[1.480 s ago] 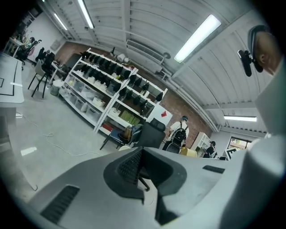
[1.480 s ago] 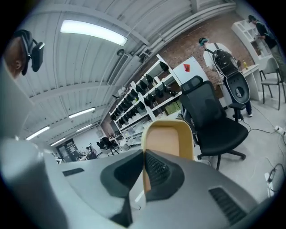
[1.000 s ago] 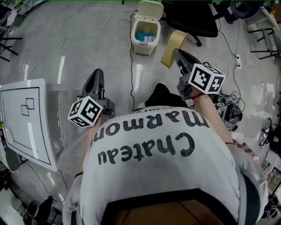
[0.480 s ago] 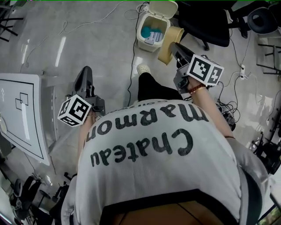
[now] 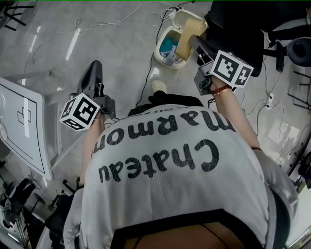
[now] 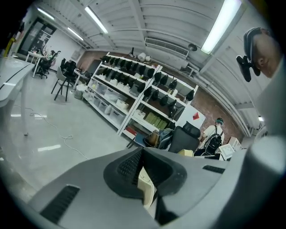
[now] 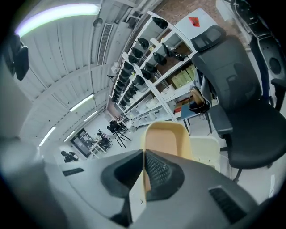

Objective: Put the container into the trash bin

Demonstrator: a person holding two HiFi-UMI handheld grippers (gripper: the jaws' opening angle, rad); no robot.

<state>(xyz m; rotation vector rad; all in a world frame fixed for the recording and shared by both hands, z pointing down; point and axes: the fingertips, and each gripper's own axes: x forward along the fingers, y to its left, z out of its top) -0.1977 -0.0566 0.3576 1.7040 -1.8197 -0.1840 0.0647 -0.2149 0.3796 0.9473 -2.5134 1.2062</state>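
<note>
The cream trash bin (image 5: 167, 47) stands on the floor at the top of the head view, its lid (image 5: 183, 14) flipped open and blue and white trash inside. My right gripper (image 5: 194, 40) is shut on the rim of a tan, tray-like container (image 5: 185, 43), which hangs tilted over the bin's right edge. In the right gripper view the container (image 7: 164, 139) stands up from the shut jaws (image 7: 143, 155), with the bin lid (image 7: 206, 150) behind it. My left gripper (image 5: 93, 73) is shut and empty, off to the left above bare floor; its own view shows the bin (image 6: 147, 187) beyond the closed jaws (image 6: 142, 151).
A white board with black lines (image 5: 22, 127) stands at the left. A black office chair (image 5: 238, 19) is right behind the bin. Cables (image 5: 146, 80) run over the grey floor, and a shoe (image 5: 159, 86) points at the bin. Shelving (image 6: 129, 96) lines the far wall.
The person has stepped toward the bin. My right gripper has carried the container from beside the bin to over its right edge. The left gripper has stayed shut at the left.
</note>
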